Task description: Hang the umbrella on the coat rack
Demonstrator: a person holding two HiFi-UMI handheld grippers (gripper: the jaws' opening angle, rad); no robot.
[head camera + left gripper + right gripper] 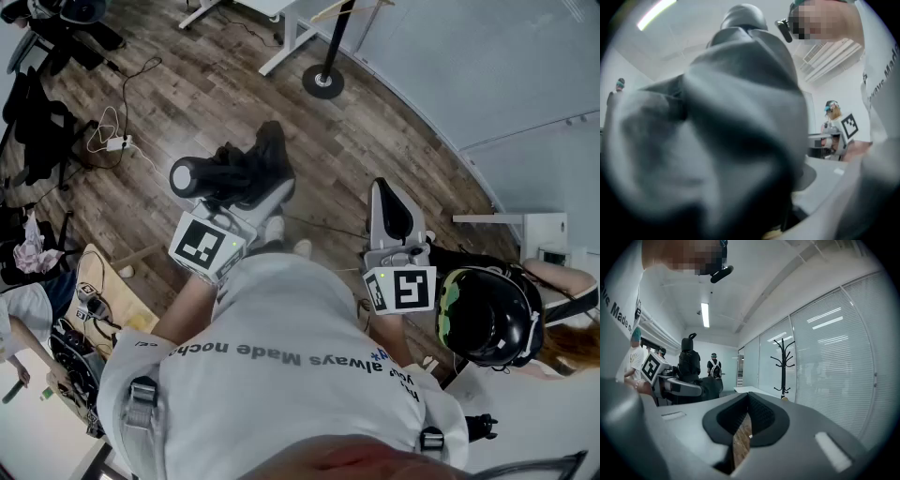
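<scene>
A folded black umbrella [246, 173] sits at the front of the left gripper [232, 204], held low in front of the person and above the wood floor [216, 84]. Its rounded end points left and its bunched fabric spreads to the right. In the left gripper view the umbrella's dark cloth [731, 117] fills almost the whole picture, pressed right up against the camera and covering the jaws. From the head view, the tongs are clamped on the bundle. The left gripper's marker cube [204, 246] lies just nearer the person's body.

To the right, and apart from the umbrella, the right gripper [392, 217] points forward with nothing in it. In the right gripper view its black pads [761, 416] meet at the tips [749, 397], and only a thin sliver of floor shows between them.

The coat rack [783, 364] stands far ahead and to the right, beside a glass wall with blinds [834, 357]. From above, its round base [323, 82] rests on the floor well beyond both tongs. A person in a black helmet [487, 314] stands close on the right.
</scene>
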